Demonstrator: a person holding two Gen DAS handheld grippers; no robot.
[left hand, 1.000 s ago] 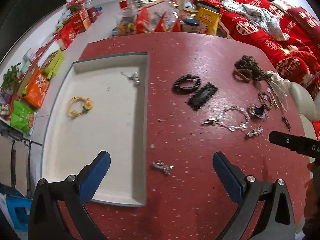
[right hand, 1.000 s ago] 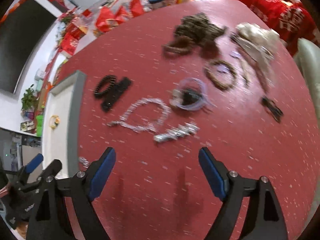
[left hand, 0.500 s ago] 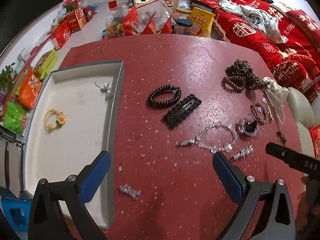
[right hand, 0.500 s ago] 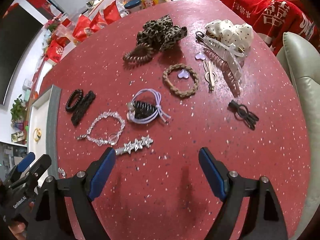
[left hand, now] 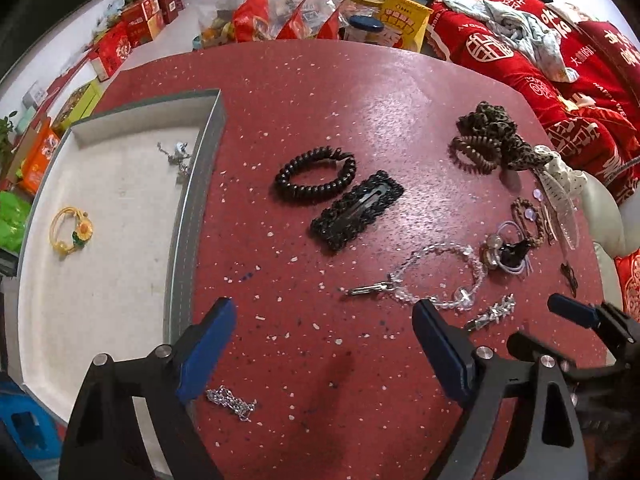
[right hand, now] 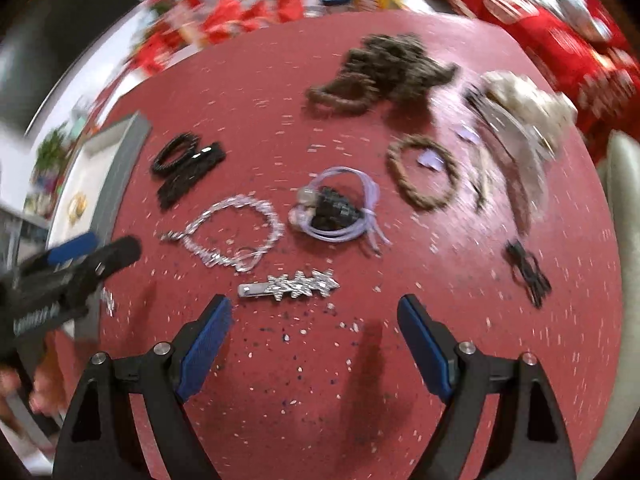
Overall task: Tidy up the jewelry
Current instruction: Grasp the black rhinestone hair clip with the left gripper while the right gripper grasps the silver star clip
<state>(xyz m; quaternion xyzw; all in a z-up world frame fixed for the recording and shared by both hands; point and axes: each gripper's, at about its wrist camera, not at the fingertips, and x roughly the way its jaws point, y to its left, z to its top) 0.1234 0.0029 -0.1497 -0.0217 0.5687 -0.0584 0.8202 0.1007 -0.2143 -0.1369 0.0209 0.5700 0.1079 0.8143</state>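
Tray (left hand: 188, 216) holds a yellow flower bracelet (left hand: 71, 231) and silver charm (left hand: 177, 155); both grippers' jaws gape wide, empty.

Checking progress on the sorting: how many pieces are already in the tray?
2. A yellow flower bracelet lies toward the left side of the tray, and a small silver piece sits near its far right corner. The near end is partly hidden behind the left gripper.

Bare red tabletop (right hand: 320, 380) lies open between the right gripper (right hand: 314, 340) fingers. At twelve o'clock the star clip (right hand: 290, 286) bars the way, the crystal bracelet (right hand: 236, 232) at eleven. At nine the left gripper (right hand: 76, 256) crowds close, perhaps touching nothing; blur hides it.
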